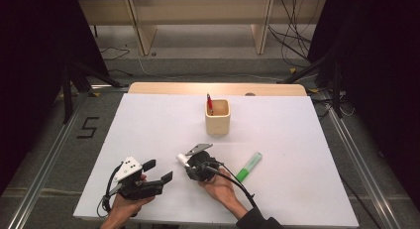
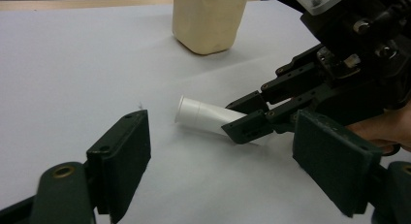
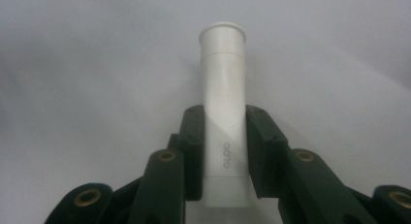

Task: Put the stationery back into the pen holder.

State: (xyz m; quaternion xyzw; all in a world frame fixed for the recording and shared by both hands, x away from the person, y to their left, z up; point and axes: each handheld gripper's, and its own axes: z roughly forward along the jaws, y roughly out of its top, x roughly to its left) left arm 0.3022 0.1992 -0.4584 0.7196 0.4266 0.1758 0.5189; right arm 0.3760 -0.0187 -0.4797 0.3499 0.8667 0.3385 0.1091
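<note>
Your left gripper [image 1: 157, 172] sat lower left in the high view, its 2 jaws apart with nothing between them. Right of it, near the lower centre, your right gripper [image 1: 184, 159] clamped the white glue stick [image 3: 224, 122], cap end jutting past the pads.

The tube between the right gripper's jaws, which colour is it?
White: the tube is plain white with faint grey lettering, clearest in the right gripper view.
</note>
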